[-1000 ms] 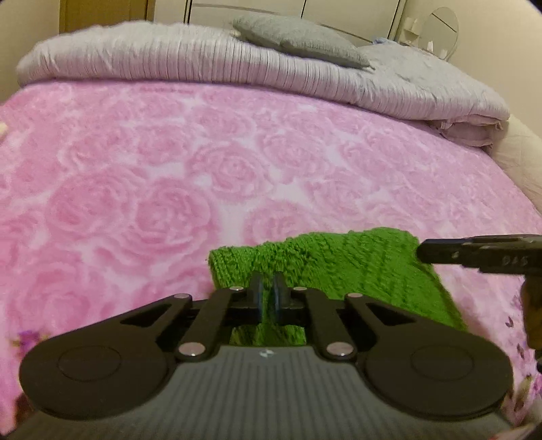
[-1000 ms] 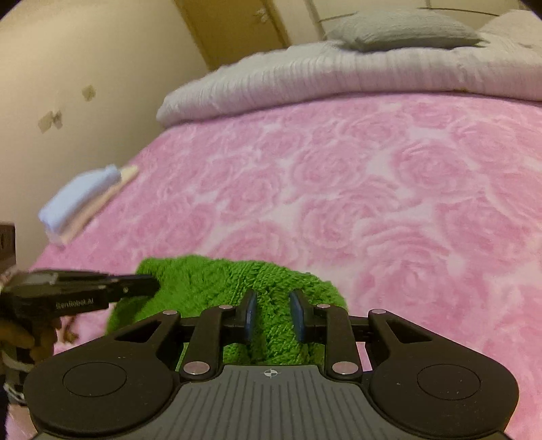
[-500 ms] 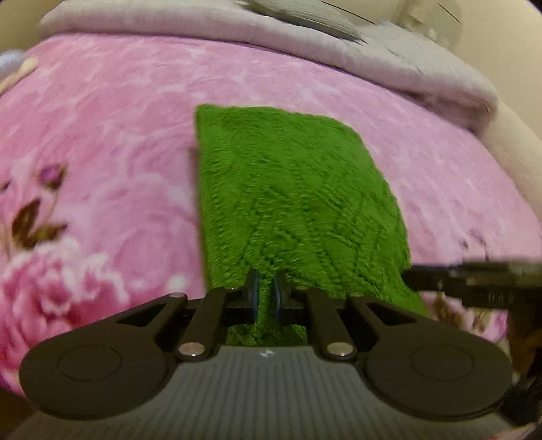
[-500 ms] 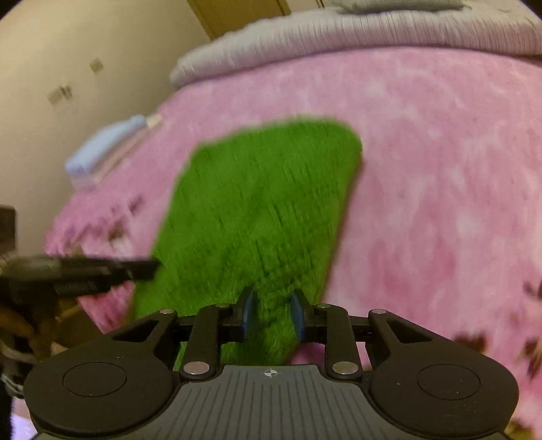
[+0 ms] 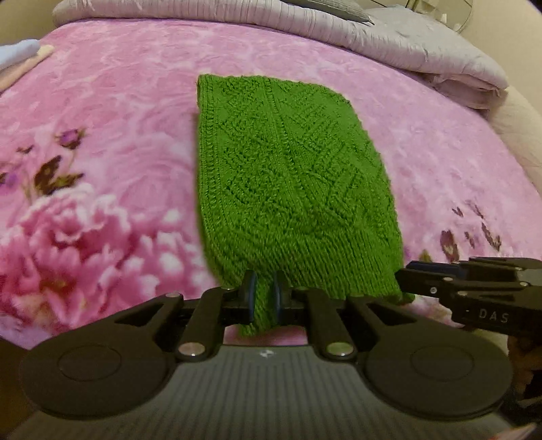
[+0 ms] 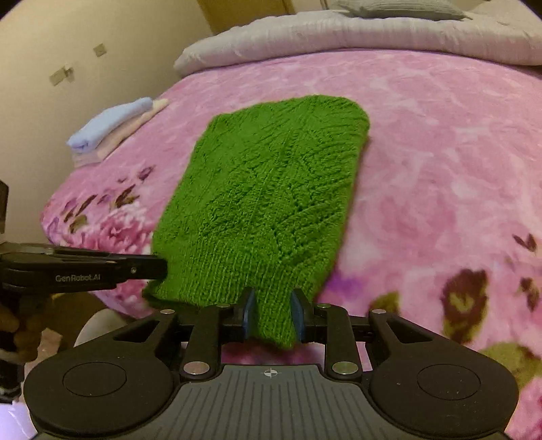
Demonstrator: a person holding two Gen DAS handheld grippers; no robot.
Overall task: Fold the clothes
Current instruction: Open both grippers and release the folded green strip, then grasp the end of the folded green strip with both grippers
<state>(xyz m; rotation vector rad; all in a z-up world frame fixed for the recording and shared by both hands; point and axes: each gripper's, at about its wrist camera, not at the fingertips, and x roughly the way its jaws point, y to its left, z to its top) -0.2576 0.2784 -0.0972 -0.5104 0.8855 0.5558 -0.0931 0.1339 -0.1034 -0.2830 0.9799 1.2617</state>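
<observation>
A green knitted garment (image 5: 288, 176) lies flat on the pink rose blanket (image 5: 101, 118), running away from me as a long strip. My left gripper (image 5: 264, 298) is shut on its near edge, close to the left corner. The right gripper's fingertips (image 5: 403, 281) reach in from the right at the other near corner. In the right wrist view the same garment (image 6: 271, 189) stretches ahead, and my right gripper (image 6: 272, 314) is shut on a thick fold of its near edge. The left gripper's fingertips (image 6: 162, 267) meet the knit at its left corner.
A stack of folded clothes (image 6: 111, 132), light blue on top, sits at the bed's left edge, seen too as folded clothes (image 5: 17, 54). A rolled grey duvet (image 5: 406, 44) and a pillow (image 6: 399, 10) lie across the far end. A beige wall (image 6: 67, 50) stands left.
A second ago the green knit was bunched right in front of the fingers. Both grippers have since drawn back toward the near bed edge, and the garment now lies stretched out flat.
</observation>
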